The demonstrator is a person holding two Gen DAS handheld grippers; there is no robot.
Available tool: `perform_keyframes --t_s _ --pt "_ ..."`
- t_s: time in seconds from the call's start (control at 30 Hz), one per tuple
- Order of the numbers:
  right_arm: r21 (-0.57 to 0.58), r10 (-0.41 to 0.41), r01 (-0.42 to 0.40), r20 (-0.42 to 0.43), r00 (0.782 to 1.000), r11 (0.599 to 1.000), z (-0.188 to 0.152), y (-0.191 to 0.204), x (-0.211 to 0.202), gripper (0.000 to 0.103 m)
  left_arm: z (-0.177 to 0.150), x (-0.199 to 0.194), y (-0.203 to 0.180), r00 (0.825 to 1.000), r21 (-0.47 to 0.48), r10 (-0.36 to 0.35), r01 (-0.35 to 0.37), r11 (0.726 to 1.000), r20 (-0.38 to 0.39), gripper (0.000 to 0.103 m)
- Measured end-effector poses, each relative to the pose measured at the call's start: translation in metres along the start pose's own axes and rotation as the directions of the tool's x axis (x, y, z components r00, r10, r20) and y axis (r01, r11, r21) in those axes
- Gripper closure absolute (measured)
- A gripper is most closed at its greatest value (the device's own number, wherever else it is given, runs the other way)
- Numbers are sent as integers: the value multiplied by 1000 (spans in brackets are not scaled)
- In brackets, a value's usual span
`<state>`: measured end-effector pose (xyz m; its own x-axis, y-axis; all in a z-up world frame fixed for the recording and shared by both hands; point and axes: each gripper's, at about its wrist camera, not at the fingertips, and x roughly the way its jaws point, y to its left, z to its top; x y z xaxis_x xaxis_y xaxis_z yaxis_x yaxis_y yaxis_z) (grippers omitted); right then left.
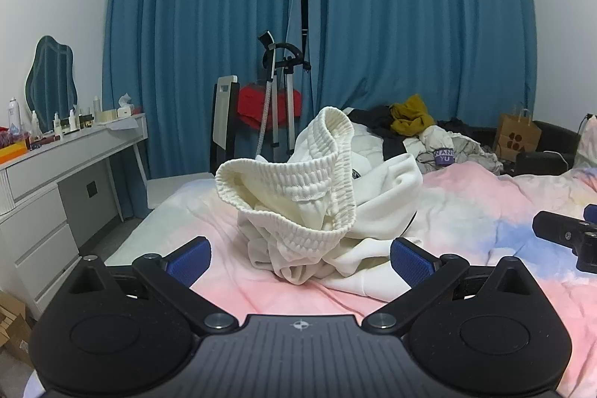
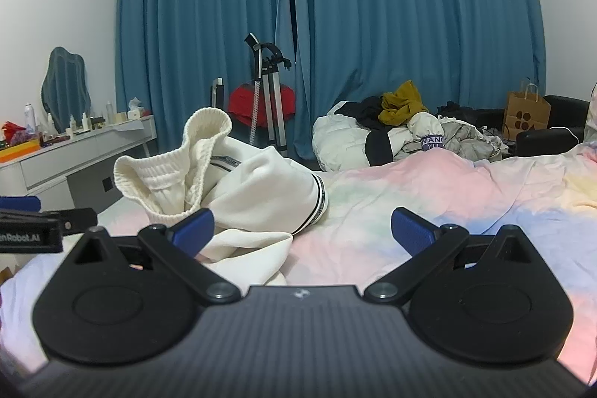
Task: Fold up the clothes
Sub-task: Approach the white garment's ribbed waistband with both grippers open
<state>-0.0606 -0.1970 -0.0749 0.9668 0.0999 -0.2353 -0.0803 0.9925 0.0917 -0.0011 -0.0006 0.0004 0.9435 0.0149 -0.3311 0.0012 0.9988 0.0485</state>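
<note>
We hold both grippers low over the bed (image 1: 466, 196), its cover washed in pink, blue and pale yellow. Our left gripper (image 1: 298, 258) has its 2 blue-padded fingers (image 1: 188, 260) spread wide and released, gripping nothing. Straight ahead of them, and partly between their tips, lies the white garment (image 1: 309, 200), crumpled in a heap on the cover. Its ribbed elastic waistband (image 1: 283, 181) stands up in a loop beyond the fingers, and a loose fold of the cloth touches or sits just beside the right-hand pad; we cannot tell which.

Our right gripper (image 2: 302, 230) is likewise released, its 2 fingers (image 2: 412, 230) apart with bare cover between them. From this view the same white garment (image 2: 257, 196) lies ahead and toward the left finger, its cloth just behind that pad. A black-and-white striped trim (image 2: 319, 207) runs along 1 edge of it. The left gripper's body (image 2: 33, 230) shows at the far left, beside the garment.

Beyond both sets of fingers, at the far end of the bed, sits a pile of other clothes (image 2: 403, 133) with a mustard piece (image 2: 401, 107) on top. Blue curtains (image 1: 373, 25) fill the back wall, a white dresser (image 1: 56, 174) stands off to the left, and a brown paper bag (image 2: 526, 116) stands to the right.
</note>
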Motion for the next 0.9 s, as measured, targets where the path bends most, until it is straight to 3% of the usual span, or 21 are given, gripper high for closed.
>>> perform_keyframes --t_s 0.9 --pt "9 1 -1 11 1000 1000 -1 -3 -5 0 -6 6 -5 1000 43 22 -21 999 -23 0"
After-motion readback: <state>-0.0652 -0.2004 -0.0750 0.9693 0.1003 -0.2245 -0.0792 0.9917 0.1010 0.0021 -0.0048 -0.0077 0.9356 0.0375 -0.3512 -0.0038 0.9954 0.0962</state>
